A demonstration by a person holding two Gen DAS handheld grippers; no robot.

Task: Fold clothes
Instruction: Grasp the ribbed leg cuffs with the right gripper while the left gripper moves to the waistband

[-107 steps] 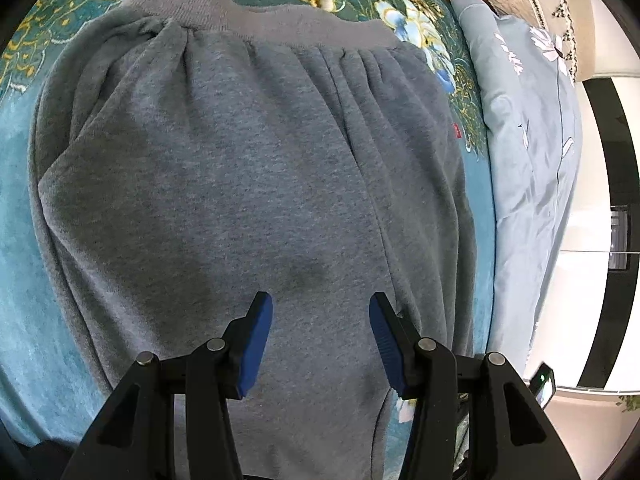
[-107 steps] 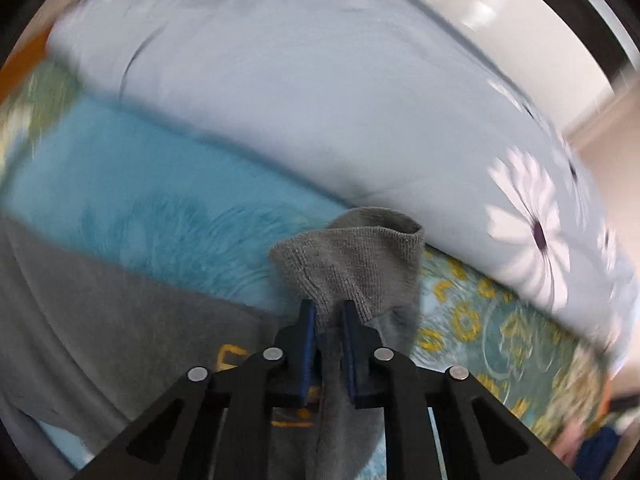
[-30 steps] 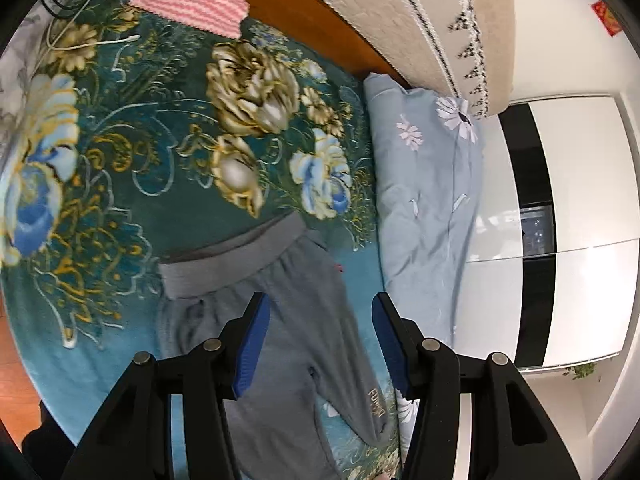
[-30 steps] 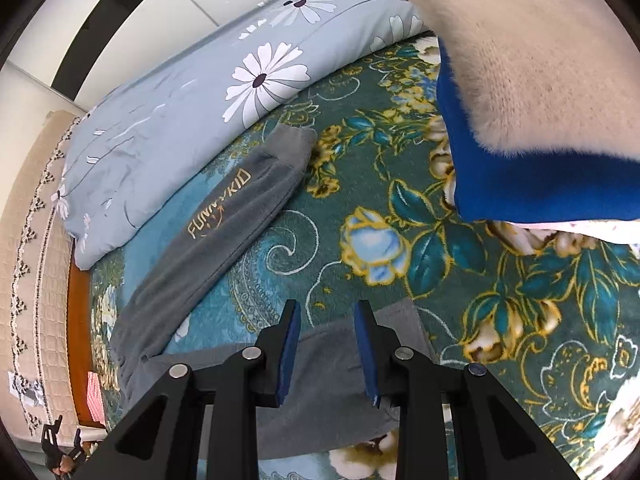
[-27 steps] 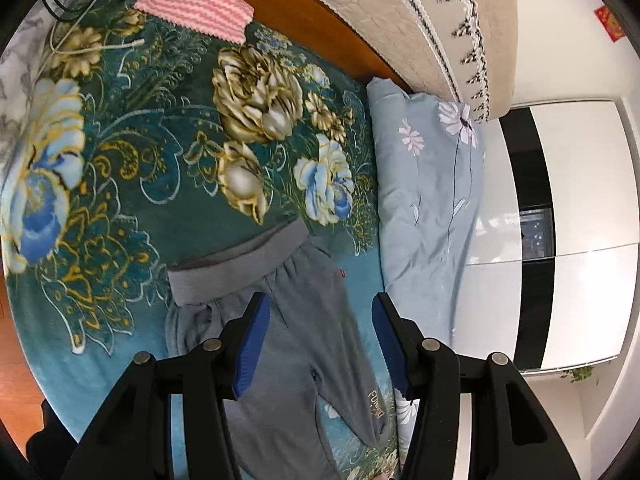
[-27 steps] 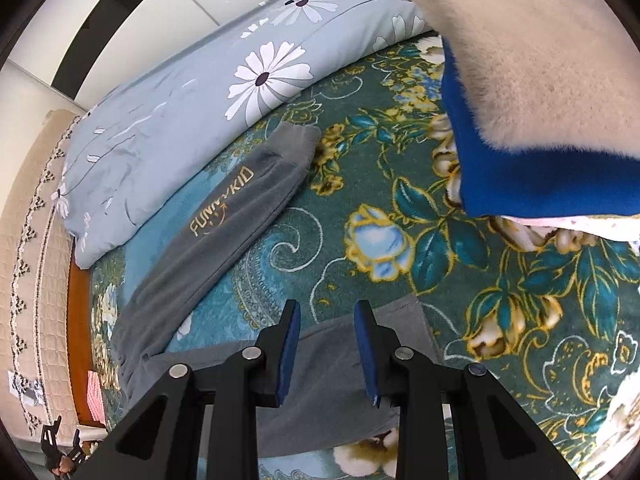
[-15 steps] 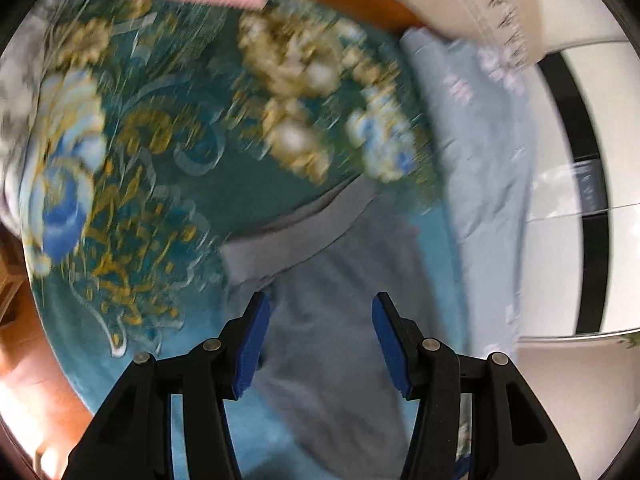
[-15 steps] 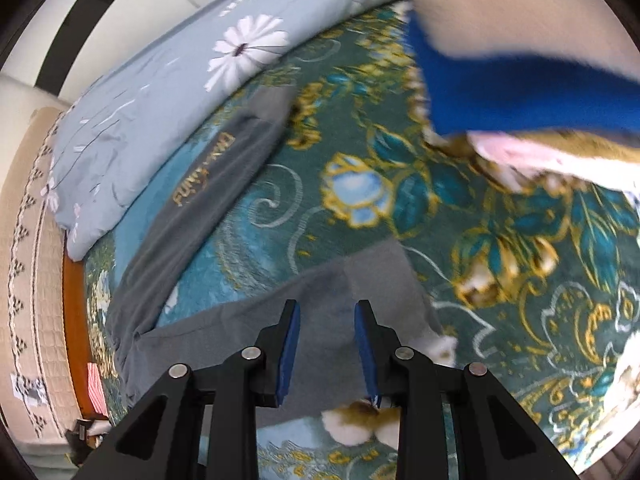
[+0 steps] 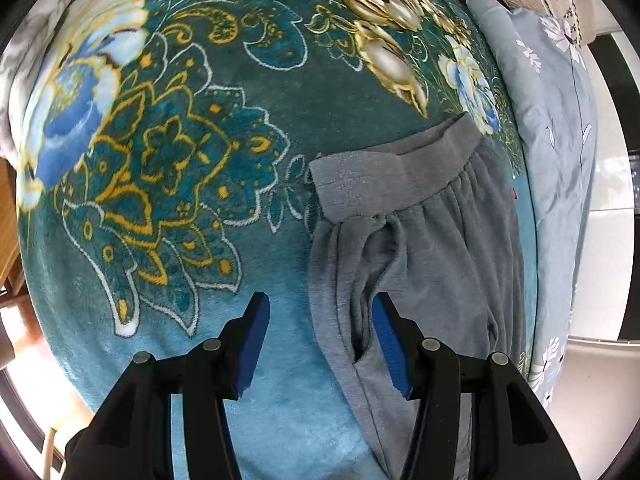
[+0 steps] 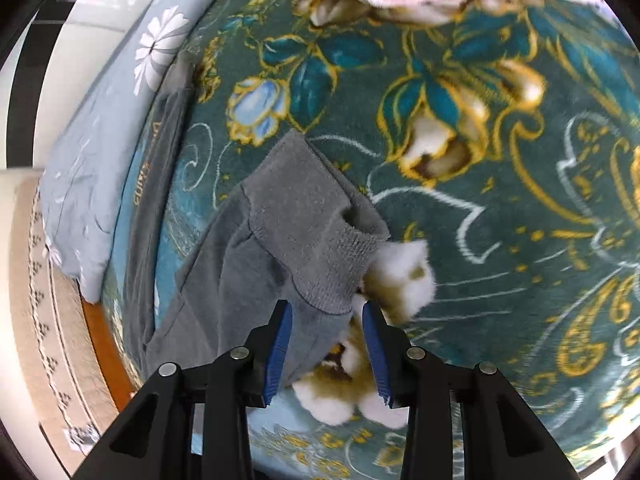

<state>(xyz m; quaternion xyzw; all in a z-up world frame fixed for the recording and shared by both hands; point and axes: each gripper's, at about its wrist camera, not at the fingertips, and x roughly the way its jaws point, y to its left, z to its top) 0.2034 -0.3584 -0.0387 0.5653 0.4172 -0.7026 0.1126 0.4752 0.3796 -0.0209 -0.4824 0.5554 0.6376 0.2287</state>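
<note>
Illegible yellow lettering on grey trouser leg [image 10: 160, 152]

Grey trousers [image 9: 424, 248]: one lying on floral blanket [image 9: 180, 168] | waistband [image 9: 392, 168]: one showing | cuffs: one showing [image 10: 320, 236] | blue quilt [image 9: 560, 140]: one lying beside trousers | grippers: two hovering, left gripper [image 9: 316, 344], right gripper [image 10: 326, 348]

place: home bedroom | shown by: bed under teal floral blanket [image 9: 192, 184] | pale blue daisy-print pillow [image 9: 556, 128] at right | quilted headboard [image 10: 36, 280] at far end
</note>
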